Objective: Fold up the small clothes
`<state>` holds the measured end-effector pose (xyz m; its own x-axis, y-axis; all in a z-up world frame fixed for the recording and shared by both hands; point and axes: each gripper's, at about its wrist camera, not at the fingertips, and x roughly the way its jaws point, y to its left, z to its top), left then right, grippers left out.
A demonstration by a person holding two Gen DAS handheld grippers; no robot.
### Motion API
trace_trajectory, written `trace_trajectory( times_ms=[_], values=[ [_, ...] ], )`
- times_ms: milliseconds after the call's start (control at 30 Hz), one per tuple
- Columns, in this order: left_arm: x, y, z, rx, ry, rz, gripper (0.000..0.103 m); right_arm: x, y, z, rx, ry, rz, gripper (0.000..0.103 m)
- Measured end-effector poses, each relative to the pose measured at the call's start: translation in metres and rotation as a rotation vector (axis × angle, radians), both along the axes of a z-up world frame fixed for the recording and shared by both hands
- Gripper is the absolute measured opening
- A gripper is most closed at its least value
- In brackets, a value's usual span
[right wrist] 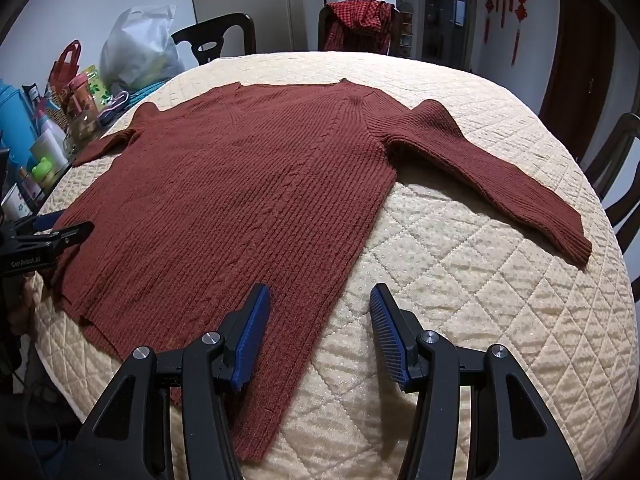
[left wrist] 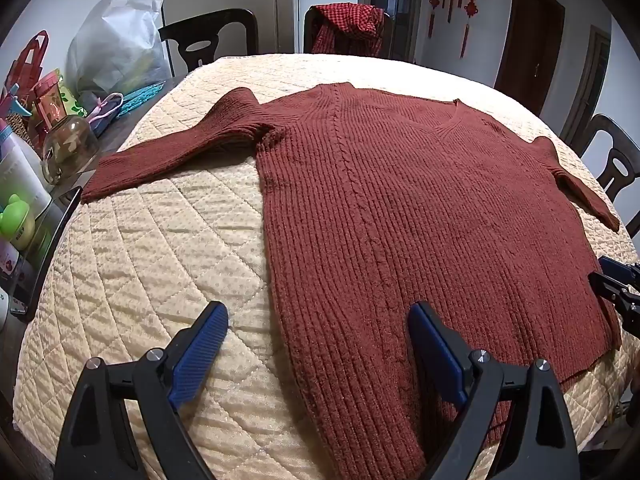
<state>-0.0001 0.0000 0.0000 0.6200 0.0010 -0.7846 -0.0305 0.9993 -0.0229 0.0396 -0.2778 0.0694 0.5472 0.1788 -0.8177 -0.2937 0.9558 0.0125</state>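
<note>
A rust-red ribbed knit sweater (left wrist: 400,208) lies spread flat, front up, on a cream quilted cover (left wrist: 160,248), both sleeves out to the sides. My left gripper (left wrist: 318,320) is open and empty above the sweater's lower left hem edge. My right gripper (right wrist: 320,300) is open and empty above the lower right hem edge of the sweater (right wrist: 240,200). The left sleeve (left wrist: 168,156) reaches toward the clutter; the right sleeve (right wrist: 500,184) lies on the cover. Each gripper shows at the edge of the other's view, the right one in the left wrist view (left wrist: 616,288), the left one in the right wrist view (right wrist: 60,228).
Bottles, a glass jar (left wrist: 68,148), bags and a white plastic bag (left wrist: 116,44) crowd the table's left side. Dark chairs (left wrist: 212,36) stand round the table, one draped with a red checked cloth (left wrist: 348,28). A door (right wrist: 580,60) is at the right.
</note>
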Motion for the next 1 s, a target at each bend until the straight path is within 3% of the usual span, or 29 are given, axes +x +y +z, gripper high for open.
trace_trajectory(
  times_ms=[1000],
  values=[
    [-0.0025, -0.0016, 0.0016, 0.001, -0.004, 0.003, 0.094, -0.0002, 0.0012, -0.0005, -0.002, 0.001, 0.001, 0.053]
  ],
)
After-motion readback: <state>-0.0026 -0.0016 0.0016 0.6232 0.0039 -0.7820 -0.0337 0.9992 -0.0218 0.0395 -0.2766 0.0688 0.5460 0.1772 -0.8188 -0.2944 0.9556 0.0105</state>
